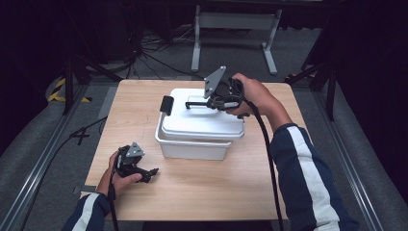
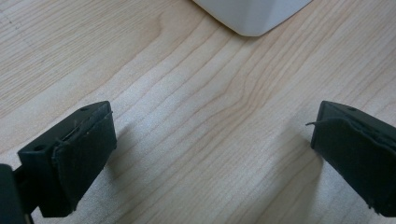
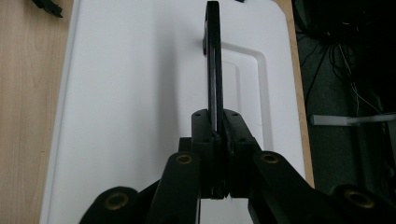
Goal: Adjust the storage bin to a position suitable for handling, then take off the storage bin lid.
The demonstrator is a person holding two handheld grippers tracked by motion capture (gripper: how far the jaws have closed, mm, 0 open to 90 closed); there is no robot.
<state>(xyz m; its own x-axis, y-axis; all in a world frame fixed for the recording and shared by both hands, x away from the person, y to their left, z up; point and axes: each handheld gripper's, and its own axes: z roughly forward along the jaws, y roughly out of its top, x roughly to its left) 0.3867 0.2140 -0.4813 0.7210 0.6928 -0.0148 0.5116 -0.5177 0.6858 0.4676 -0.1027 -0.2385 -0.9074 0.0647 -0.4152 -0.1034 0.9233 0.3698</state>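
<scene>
1. Evidently, the right claw [image 3: 217,133] is clamping the black handle [image 3: 213,56] of the white lid [image 1: 202,120], so the lid is sitting askew on the white box [image 1: 192,147] mid-desk [image 1: 202,192].
2. Meanwhile, the left claw [image 2: 210,140] is gaping empty, resting on the desk just beside the box, probably waiting.

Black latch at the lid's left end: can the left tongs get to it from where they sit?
Probably yes. The left tongs rest open on the table in front of the white box, and the black latch has bare table beside it. The right tongs grip the lid handle, away from it.
</scene>
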